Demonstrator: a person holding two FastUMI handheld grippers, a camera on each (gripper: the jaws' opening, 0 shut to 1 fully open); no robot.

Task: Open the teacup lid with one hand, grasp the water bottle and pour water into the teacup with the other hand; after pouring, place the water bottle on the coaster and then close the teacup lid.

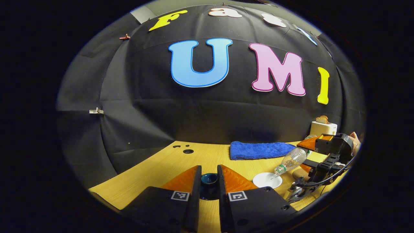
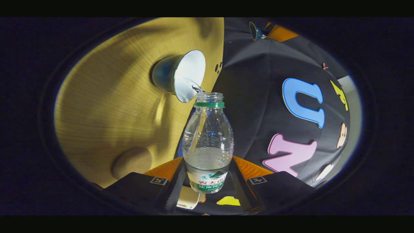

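In the left gripper view my left gripper (image 1: 209, 169) is shut on the dark teal teacup lid (image 1: 209, 181), held above the wooden table (image 1: 155, 174). In the right gripper view my right gripper (image 2: 208, 161) is shut on a clear water bottle (image 2: 208, 139) with a green neck ring and no cap. The bottle is tilted and a thin stream runs from its mouth into the teacup (image 2: 181, 76), which is blue outside and white inside. A round cork coaster (image 2: 132, 162) lies bare beside the cup. From the left, the tilted bottle (image 1: 291, 160) hangs over the cup (image 1: 267, 180).
A folded blue towel (image 1: 258, 150) lies at the back of the table. A cream toaster (image 1: 323, 127) with bread in it stands at the back right. Small round holes (image 1: 187, 150) are cut in the tabletop at the back left.
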